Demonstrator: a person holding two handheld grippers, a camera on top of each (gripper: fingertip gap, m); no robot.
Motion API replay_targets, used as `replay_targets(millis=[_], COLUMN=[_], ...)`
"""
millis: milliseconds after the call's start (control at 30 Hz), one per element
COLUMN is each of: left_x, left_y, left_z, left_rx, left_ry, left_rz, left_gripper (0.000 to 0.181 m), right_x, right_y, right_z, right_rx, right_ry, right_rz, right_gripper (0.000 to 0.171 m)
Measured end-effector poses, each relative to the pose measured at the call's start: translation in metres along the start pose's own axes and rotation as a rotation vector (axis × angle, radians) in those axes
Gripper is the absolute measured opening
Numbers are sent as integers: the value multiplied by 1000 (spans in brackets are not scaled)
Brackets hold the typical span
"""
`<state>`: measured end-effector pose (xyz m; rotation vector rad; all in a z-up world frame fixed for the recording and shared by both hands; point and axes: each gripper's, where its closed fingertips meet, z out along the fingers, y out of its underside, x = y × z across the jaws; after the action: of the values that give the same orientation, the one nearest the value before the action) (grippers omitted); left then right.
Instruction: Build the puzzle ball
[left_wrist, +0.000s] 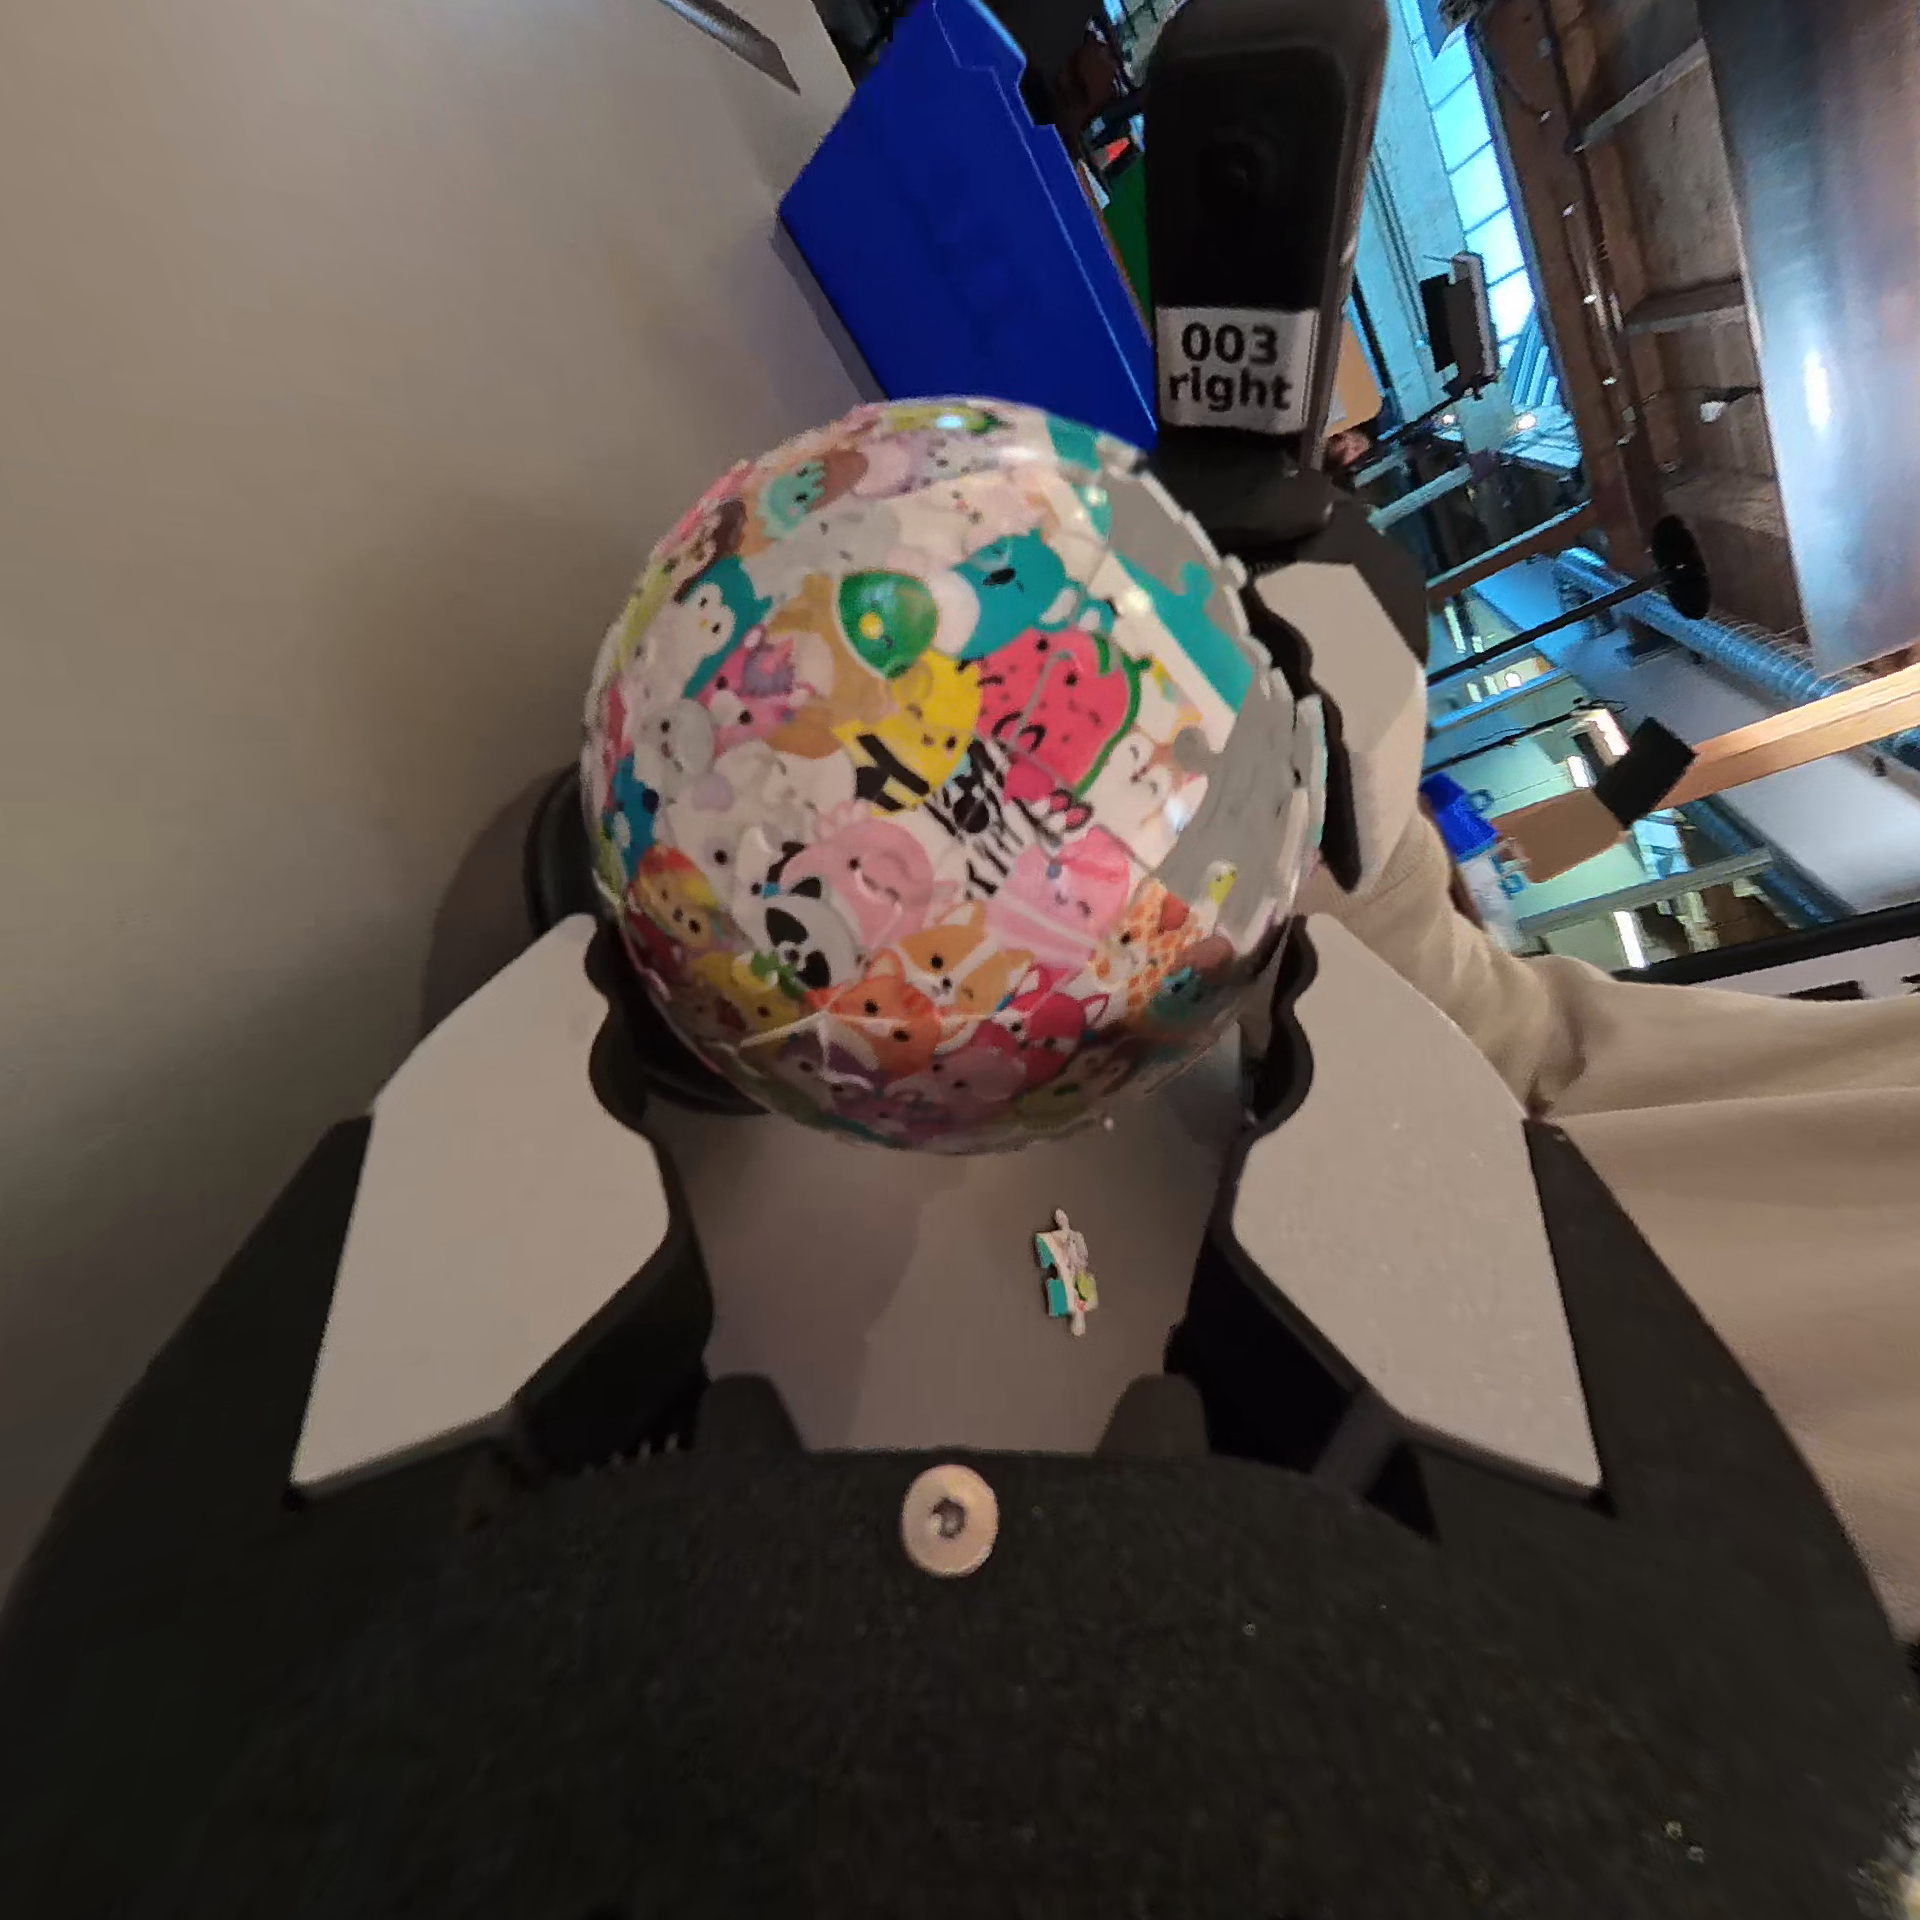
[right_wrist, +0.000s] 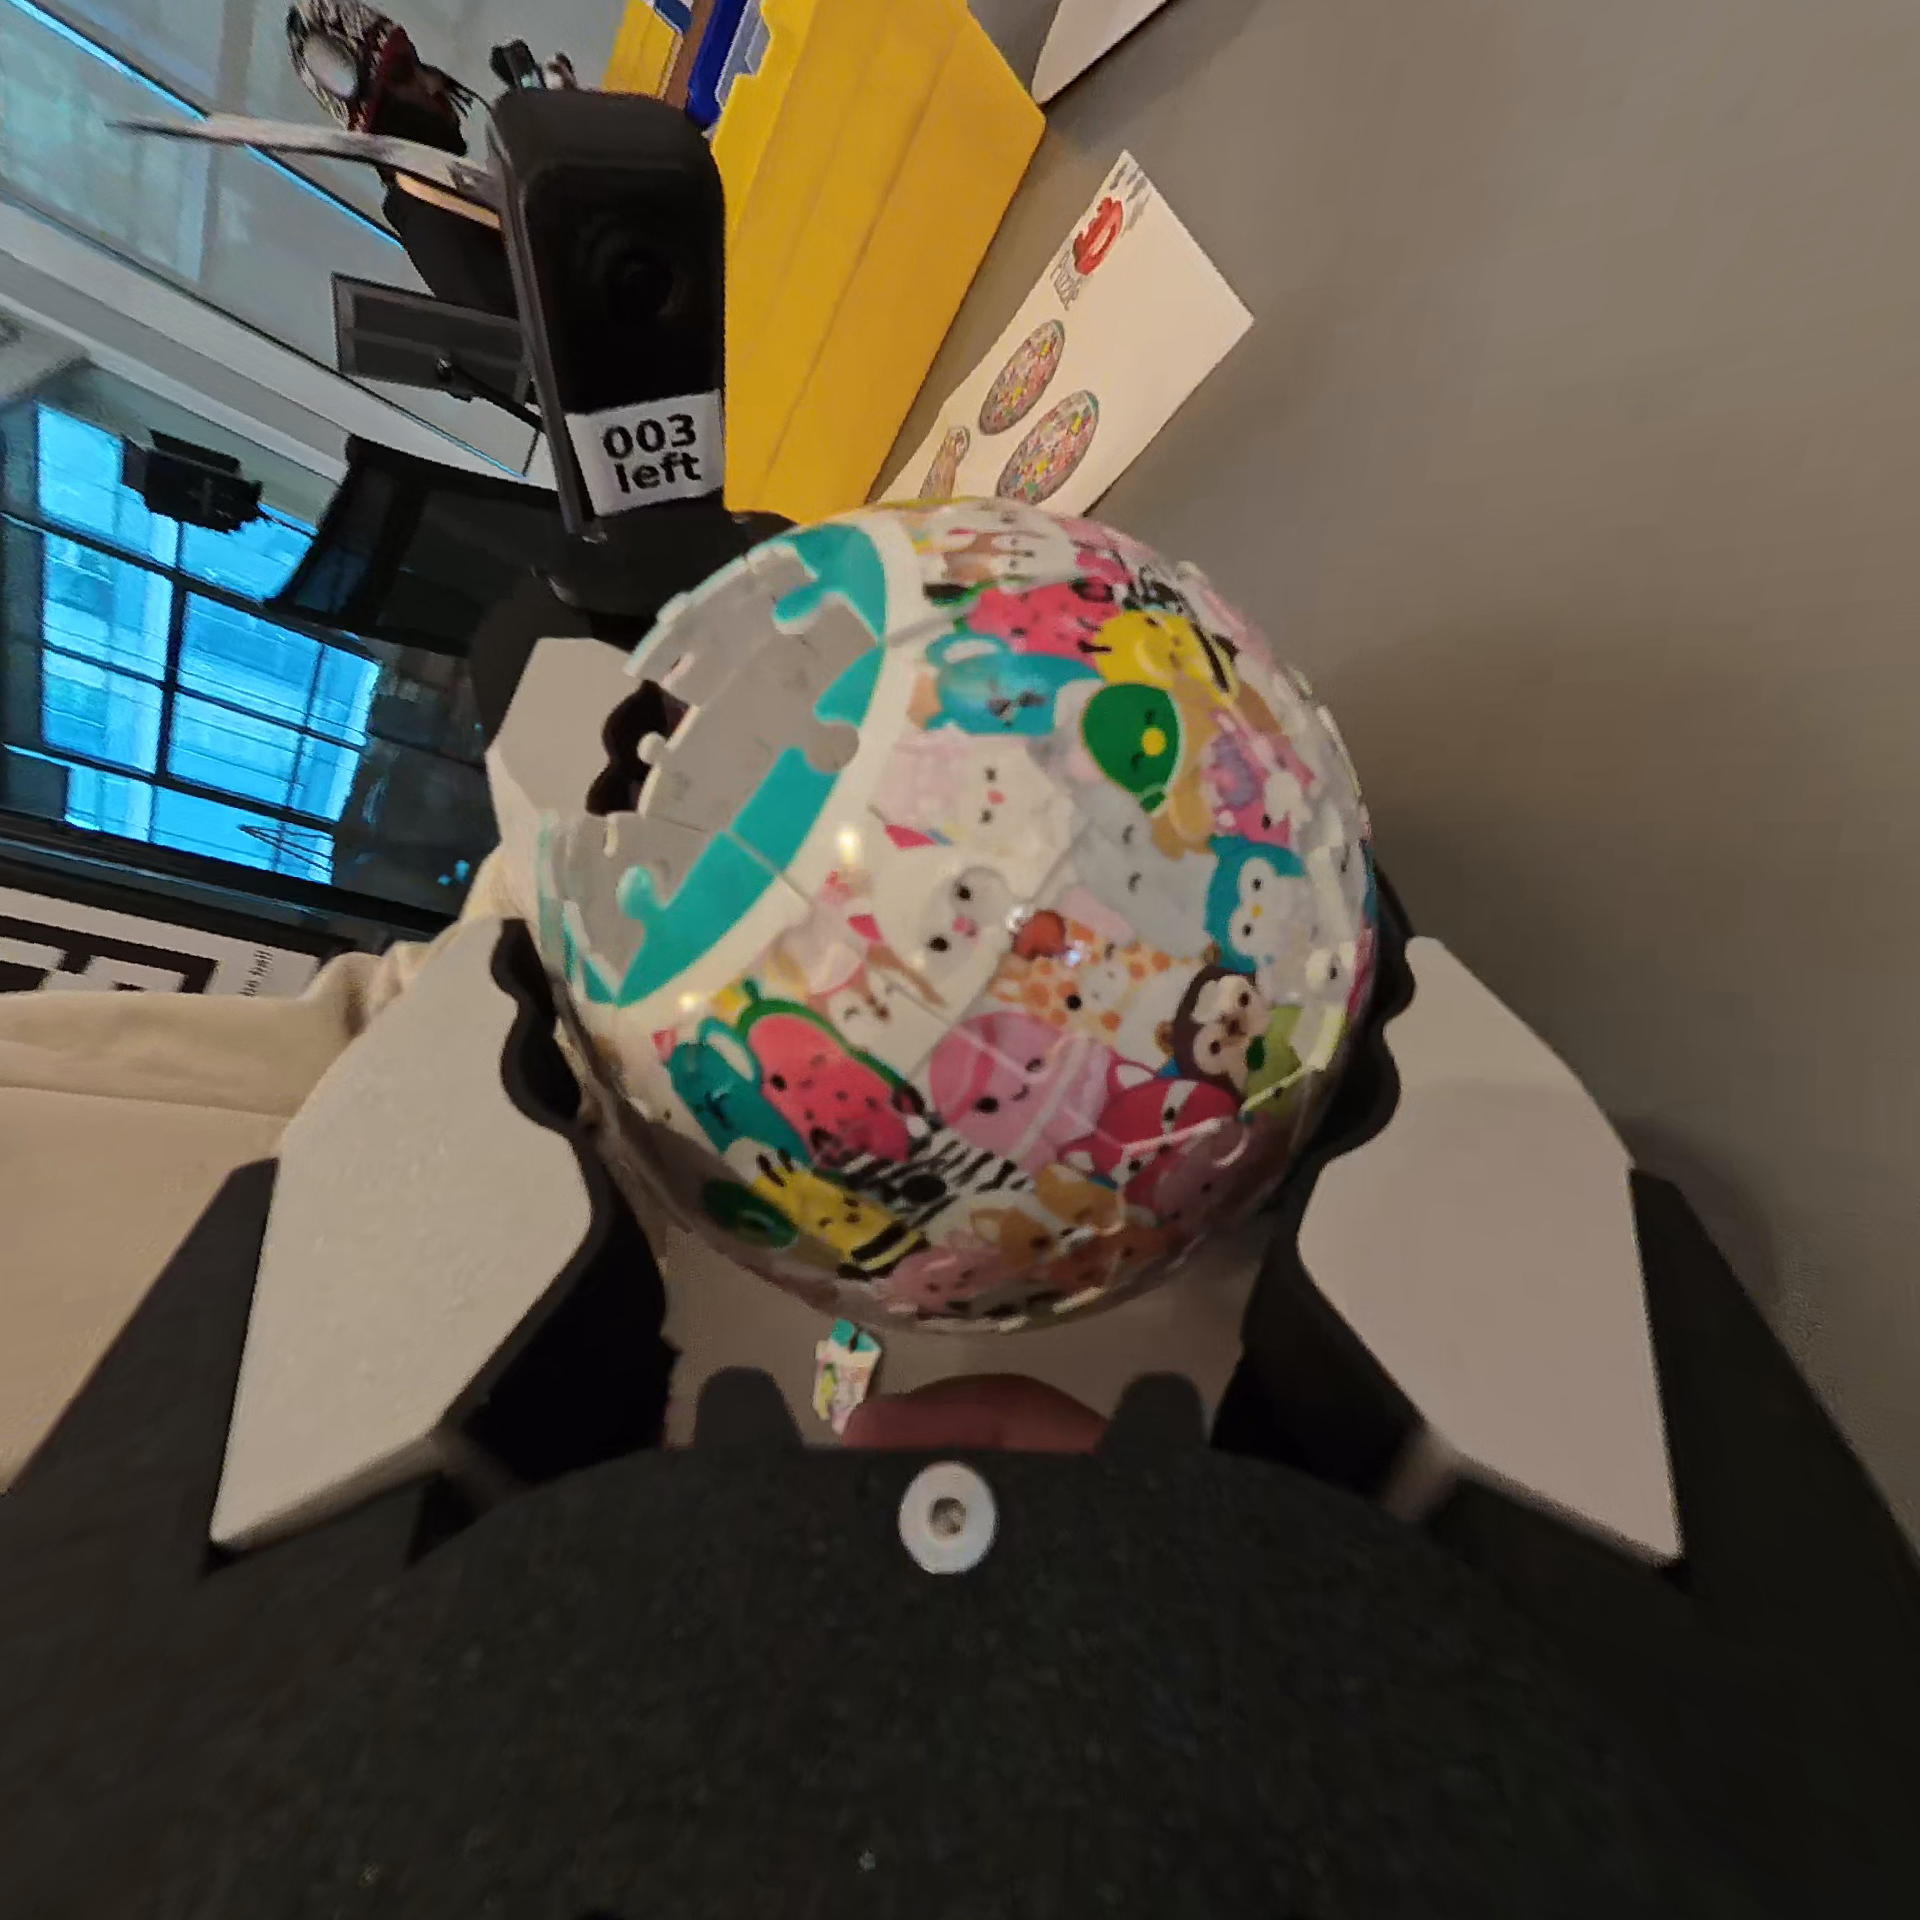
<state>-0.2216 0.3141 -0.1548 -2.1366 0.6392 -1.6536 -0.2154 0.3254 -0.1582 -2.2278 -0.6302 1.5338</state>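
Left wrist view: puzzle ball (left_wrist: 935, 779) clamped between the left gripper (left_wrist: 940, 997) fingers, pinched at its lower flanks, held above a grey table (left_wrist: 260, 520). Glossy curved plastic pieces printed with cartoon animals; jagged grey-backed rim around an unfilled hole at upper right. One loose puzzle piece (left_wrist: 1065, 1270) lying flat on the table below. Blue bin (left_wrist: 956, 239) behind.

Right wrist view: same ball (right_wrist: 966, 914) also gripped by the right gripper (right_wrist: 951, 1039), jaws pressed on opposite sides. Hole (right_wrist: 634, 748) at upper left, teal band beside it. Loose piece (right_wrist: 847, 1377) near the palm, slightly blurred, probably on the table. Yellow bin (right_wrist: 852, 239) and instruction sheet (right_wrist: 1081, 343) beyond.

Likely light, hollow, slick and crushable; best held at the completed equator, well away from the open rim
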Motion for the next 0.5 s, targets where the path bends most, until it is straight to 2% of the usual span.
replay_targets(millis=[100, 267, 400, 467, 500], left_x=[-1, -1, 1, 3, 3], left_y=[-4, -3, 1, 1, 1], left_z=[-1, -2, -10, -20, -25], left_rx=[26, 33, 43, 74, 98], left_ry=[-48, -31, -23, -17, -21], left_rz=[66, 54, 56, 49, 48], left_gripper=[116, 112, 105, 98, 97], right_x=[0, 0, -2, -5, -7], right_y=[2, 0, -1, -4, -8], right_z=[2, 0, -18, -38, -50], right_rx=[-10, 67, 129, 173, 200], right_ry=[13, -36, -29, 27, 82], right_rz=[-69, -58, -78, -125, -170], right_gripper=[141, 141, 138, 130, 119])
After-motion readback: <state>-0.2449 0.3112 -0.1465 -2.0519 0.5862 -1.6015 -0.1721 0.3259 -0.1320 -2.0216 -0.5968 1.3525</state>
